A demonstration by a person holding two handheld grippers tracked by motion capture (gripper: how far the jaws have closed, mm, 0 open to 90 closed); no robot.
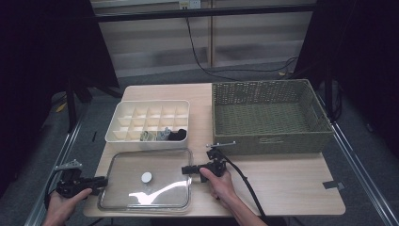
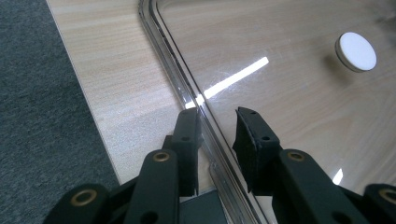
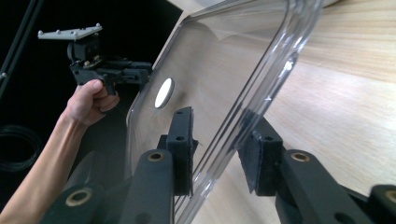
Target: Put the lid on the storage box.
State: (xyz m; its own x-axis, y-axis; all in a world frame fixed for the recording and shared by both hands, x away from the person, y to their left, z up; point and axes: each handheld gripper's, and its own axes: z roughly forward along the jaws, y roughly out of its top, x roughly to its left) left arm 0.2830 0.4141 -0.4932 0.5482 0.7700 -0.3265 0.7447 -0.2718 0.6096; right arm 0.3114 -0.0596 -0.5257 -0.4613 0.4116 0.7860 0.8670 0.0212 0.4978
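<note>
Your clear lid (image 1: 146,180) lies flat on the near left part of the table (image 1: 282,183), just in front of the white divided box (image 1: 149,120), with its white knob (image 1: 147,177) at the middle. Your left gripper (image 1: 101,181) sits at the lid's left edge, and in the left gripper view its jaws straddle the raised rim (image 2: 205,126): one pad just outside, one over the clear panel, a gap showing on either side, so they stand apart and press on nothing. Your right gripper (image 1: 187,170) is at the lid's right edge. In the right gripper view the rim (image 3: 252,116) runs between the two jaws, and whether the pads touch it cannot be told from here. That same view catches your left hand (image 3: 88,100) on the far side of the lid. To the right, the woven green basket (image 1: 268,117) stands well apart from the lid. A few small dark and pale items (image 1: 164,135) rest in the box's near compartments.
</note>
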